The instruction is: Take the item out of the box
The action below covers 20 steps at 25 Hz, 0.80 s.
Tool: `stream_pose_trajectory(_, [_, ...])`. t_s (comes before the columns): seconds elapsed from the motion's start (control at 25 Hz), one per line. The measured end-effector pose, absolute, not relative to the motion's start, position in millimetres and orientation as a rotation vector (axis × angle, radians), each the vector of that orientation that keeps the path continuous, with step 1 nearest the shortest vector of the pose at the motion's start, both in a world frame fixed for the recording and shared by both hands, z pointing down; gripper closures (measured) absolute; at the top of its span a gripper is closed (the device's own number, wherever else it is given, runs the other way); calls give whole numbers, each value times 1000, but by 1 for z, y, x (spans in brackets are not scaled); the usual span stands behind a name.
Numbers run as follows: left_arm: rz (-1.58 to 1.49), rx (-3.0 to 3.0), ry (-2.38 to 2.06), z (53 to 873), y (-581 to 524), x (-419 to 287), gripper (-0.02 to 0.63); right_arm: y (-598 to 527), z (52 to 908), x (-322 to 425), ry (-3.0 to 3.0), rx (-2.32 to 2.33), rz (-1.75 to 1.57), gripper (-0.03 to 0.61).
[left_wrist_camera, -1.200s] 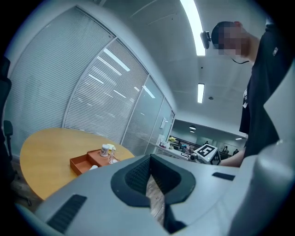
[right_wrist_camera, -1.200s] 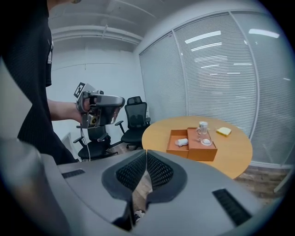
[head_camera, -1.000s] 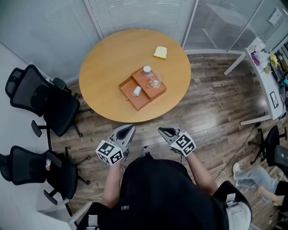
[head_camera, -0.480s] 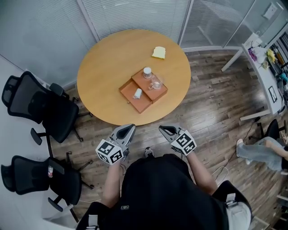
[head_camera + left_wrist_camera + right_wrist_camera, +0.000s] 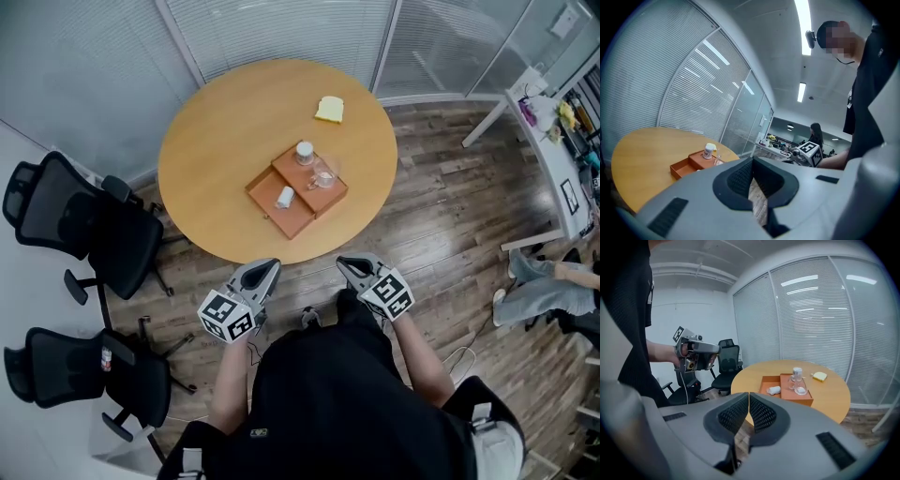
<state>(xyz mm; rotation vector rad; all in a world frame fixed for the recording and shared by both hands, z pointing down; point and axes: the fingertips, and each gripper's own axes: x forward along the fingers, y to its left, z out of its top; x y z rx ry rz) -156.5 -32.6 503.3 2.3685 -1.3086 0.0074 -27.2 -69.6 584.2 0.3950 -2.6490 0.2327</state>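
One small white bottle [image 5: 285, 196] lying on its side in the lower-left tray of the orange box [image 5: 292, 217]; capped jar [image 5: 305, 151] and glass flask [image 5: 323, 174] upright on the adjoining half. Box near the middle of the round desk [image 5: 225, 131], yellow sponge [image 5: 329, 109] beyond it. Closed tight and empty, both left tool [image 5: 264, 273] and right tool [image 5: 350, 267], held off the desk's near edge, well apart from the box.

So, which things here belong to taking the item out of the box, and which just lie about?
For the job: orange box; small white item lying in it; left gripper and right gripper, both shut, empty.
Lying about: yellow block; jar and glass flask on the box's raised half; office chairs.
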Motion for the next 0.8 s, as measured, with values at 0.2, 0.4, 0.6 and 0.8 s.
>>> stream_pose_trajectory(0.2, [7,2348,-1348,502,-51,-148,607,-89,586,-18,-2648,355,233,572])
stream_pose_trajectory(0.4, [3,2315,-1419,497,-72,-143,607,-116,584,-20,-2660,258,211,572])
stream_pose_trajectory(0.6, [-2,2257,-1510,495,-93,-138,607,-147,578,-21,-2675,157,187,572])
stream_pose_trajectory(0.8, [8,2185,-1611,498,-107,-131,607,-173,581,-12,-2672,57,165,573])
